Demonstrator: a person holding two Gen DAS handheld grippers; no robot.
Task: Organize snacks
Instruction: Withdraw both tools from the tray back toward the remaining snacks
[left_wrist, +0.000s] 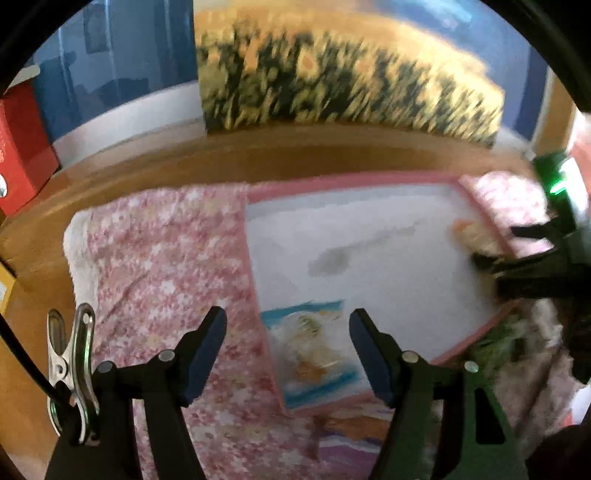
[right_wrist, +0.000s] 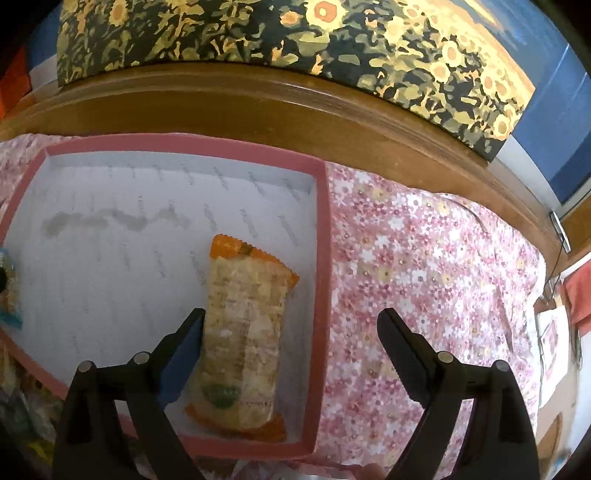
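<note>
A pink-rimmed box with a white floor lies on a floral cloth. An orange-ended cracker packet lies inside it at the right wall. My right gripper is open above that packet, its left finger beside the packet, its right finger over the cloth. In the left wrist view the same box shows a blue-edged snack packet in its near left corner. My left gripper is open and empty just above that packet. The right gripper shows at the right, over the orange packet.
The pink floral cloth covers a wooden table. A sunflower-patterned box stands at the back. A red box stands at the far left. More snack packets lie on the cloth near the box's front edge.
</note>
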